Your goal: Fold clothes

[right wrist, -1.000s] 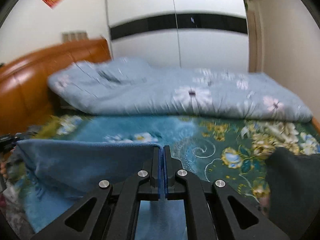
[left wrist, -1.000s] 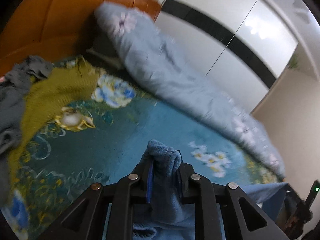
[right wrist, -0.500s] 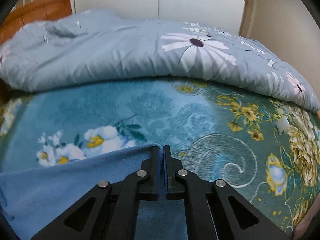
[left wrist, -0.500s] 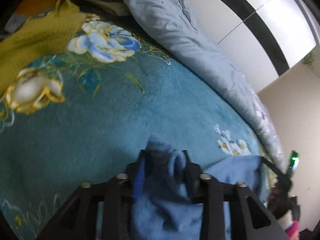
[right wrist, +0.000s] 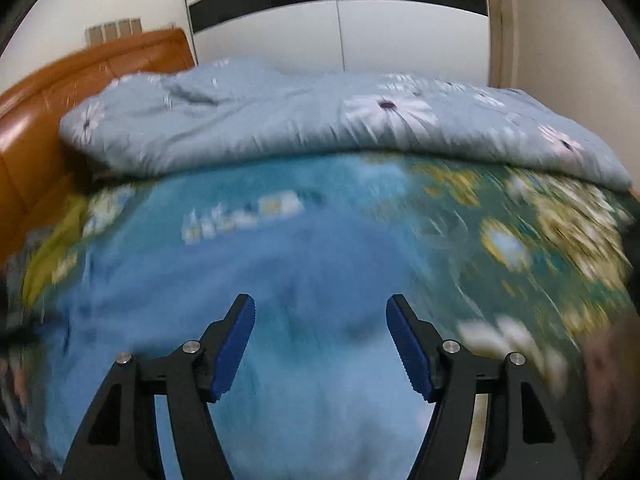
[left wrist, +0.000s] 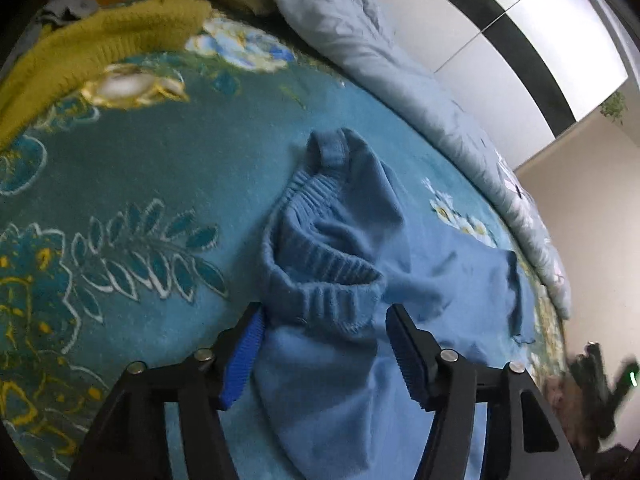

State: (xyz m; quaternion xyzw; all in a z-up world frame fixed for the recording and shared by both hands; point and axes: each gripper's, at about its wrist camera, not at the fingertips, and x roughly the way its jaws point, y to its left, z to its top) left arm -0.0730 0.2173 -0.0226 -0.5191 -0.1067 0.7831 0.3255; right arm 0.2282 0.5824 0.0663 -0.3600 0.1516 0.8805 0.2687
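A light blue knit sweater [left wrist: 360,264] lies on the teal flowered blanket [left wrist: 152,184], its ribbed cuff bunched between the fingers of my left gripper [left wrist: 324,320], which is open and holds nothing. In the right wrist view the same sweater [right wrist: 248,292] spreads blurred below my right gripper [right wrist: 320,316], also open and empty just above the cloth.
A mustard yellow sweater [left wrist: 96,44] and grey clothes lie at the blanket's far left. A pale blue daisy duvet [right wrist: 320,128] is heaped along the far side. An orange headboard [right wrist: 52,96] and white wardrobe doors [right wrist: 340,28] stand behind. A dark garment [right wrist: 612,380] is at right.
Both grippers have opened and let go of the blue sweater, which now lies on the blanket. Both have drawn back a little; the right view is blurred by motion.
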